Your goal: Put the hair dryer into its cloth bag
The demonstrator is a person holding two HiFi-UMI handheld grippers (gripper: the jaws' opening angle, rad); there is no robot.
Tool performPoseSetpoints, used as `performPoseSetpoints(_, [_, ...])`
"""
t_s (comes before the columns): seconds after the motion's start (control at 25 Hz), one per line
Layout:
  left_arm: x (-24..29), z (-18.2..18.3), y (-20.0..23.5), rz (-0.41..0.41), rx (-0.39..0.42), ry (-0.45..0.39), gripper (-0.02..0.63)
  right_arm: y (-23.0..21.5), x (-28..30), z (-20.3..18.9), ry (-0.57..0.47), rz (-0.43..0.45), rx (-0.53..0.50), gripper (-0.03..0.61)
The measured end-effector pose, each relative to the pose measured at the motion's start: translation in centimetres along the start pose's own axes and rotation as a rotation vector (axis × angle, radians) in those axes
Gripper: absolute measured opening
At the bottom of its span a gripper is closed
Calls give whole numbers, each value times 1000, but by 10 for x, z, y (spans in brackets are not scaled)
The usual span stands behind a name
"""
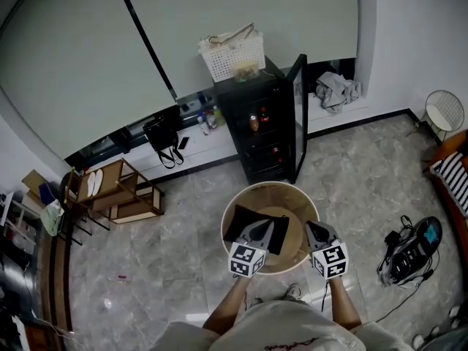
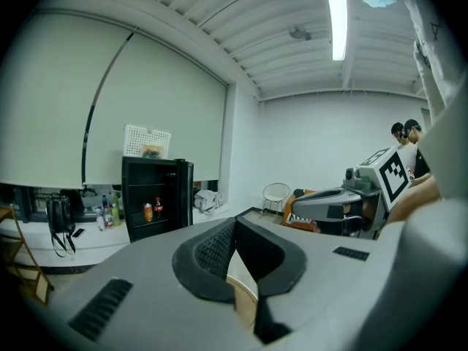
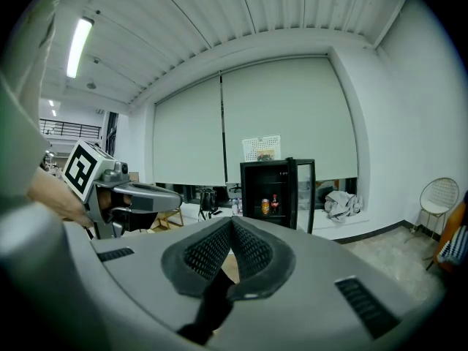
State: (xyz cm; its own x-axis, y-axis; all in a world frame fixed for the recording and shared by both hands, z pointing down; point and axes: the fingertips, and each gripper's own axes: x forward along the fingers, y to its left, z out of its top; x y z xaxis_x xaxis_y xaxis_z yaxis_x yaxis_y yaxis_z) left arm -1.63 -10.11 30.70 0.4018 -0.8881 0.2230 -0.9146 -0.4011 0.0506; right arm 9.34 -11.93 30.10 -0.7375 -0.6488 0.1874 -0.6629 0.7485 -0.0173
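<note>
A flat black cloth bag (image 1: 254, 220) lies on the left part of a round wooden table (image 1: 278, 190). I see no hair dryer in any view. My left gripper (image 1: 257, 230) hovers over the bag's near edge, shut, with nothing between its jaws (image 2: 234, 224). My right gripper (image 1: 315, 229) is over the table's right side, level with the left one, also shut and empty (image 3: 230, 221). Each gripper shows sideways in the other's view: the right gripper (image 2: 296, 209), the left gripper (image 3: 178, 199).
Behind the table stands a black mini fridge (image 1: 257, 123) with its door open and a white basket (image 1: 232, 53) on top. A wooden rack (image 1: 117, 189) is at the left. A black device with cables (image 1: 411, 246) lies on the floor at the right, near a wire chair (image 1: 444, 112).
</note>
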Motion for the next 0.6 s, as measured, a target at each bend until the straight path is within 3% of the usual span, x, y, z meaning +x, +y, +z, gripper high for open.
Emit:
performPoseSetpoints(0.24, [-36, -3, 4, -14, 3, 4, 31, 31, -13, -3, 8, -28, 17, 28])
performPoseSetpoints(0.6, [-126, -26, -6, -99, 46, 10, 31, 121, -57, -14, 7, -120, 38, 28])
